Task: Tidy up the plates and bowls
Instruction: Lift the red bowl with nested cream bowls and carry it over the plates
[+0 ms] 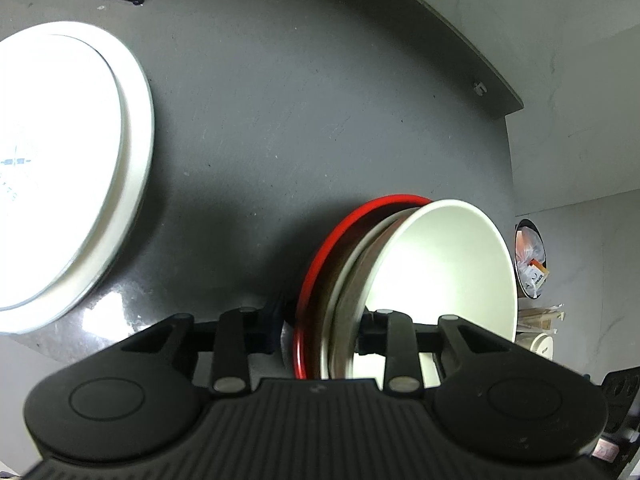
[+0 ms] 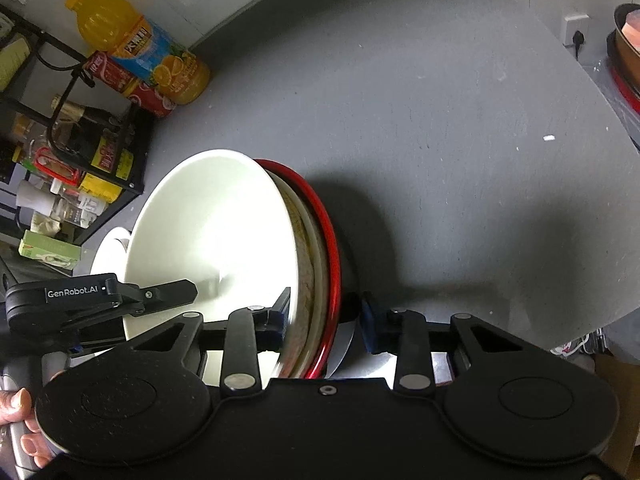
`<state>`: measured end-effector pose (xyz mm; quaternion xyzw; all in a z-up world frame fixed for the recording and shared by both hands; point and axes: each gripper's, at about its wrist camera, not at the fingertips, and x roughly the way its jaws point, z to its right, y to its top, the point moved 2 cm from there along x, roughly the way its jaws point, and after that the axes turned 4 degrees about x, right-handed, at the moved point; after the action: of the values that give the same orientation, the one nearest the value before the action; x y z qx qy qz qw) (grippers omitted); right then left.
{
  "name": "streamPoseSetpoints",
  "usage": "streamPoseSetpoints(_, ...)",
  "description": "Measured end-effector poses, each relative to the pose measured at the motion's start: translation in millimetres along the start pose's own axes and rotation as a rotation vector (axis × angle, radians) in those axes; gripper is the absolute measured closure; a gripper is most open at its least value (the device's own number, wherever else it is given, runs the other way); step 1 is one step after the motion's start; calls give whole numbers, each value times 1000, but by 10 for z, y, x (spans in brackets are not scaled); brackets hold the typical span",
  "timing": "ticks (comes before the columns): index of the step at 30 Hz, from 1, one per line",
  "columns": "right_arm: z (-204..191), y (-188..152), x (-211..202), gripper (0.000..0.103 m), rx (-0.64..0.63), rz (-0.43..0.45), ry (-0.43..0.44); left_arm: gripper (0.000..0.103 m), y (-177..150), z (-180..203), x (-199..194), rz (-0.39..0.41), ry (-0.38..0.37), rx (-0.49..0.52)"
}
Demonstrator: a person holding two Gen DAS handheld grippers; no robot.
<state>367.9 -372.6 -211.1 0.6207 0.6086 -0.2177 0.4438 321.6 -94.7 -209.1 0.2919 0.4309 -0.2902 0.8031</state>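
The bowls are already nested into one stack [image 1: 400, 272] on the grey table [image 1: 280, 120], the left gripper [image 1: 320, 332] and right gripper [image 2: 322, 320] each clamped on its rim, while the white plate [image 1: 60, 160] nearby lies unsorted.

White bowl [image 1: 440, 264], red-rimmed bowl [image 1: 320, 264], grey table [image 1: 300, 100].

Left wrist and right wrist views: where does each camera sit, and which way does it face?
Left wrist: on the left gripper, angled down at the grey table; its fingers straddle the bowl stack.
Right wrist: on the right gripper, angled down; the left gripper and a hand show.
Shared: stack, table.
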Motion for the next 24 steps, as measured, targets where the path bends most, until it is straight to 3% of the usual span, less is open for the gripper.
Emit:
streamPoseSetpoints(13, -320, 49, -22, 70, -15, 55, 29, 73, 196, -148, -352, 61, -18, 23)
streamPoseSetpoints(24, -953, 101, 5, 71, -40, 107, 90, 73, 470, -499, -773, 100, -15, 25)
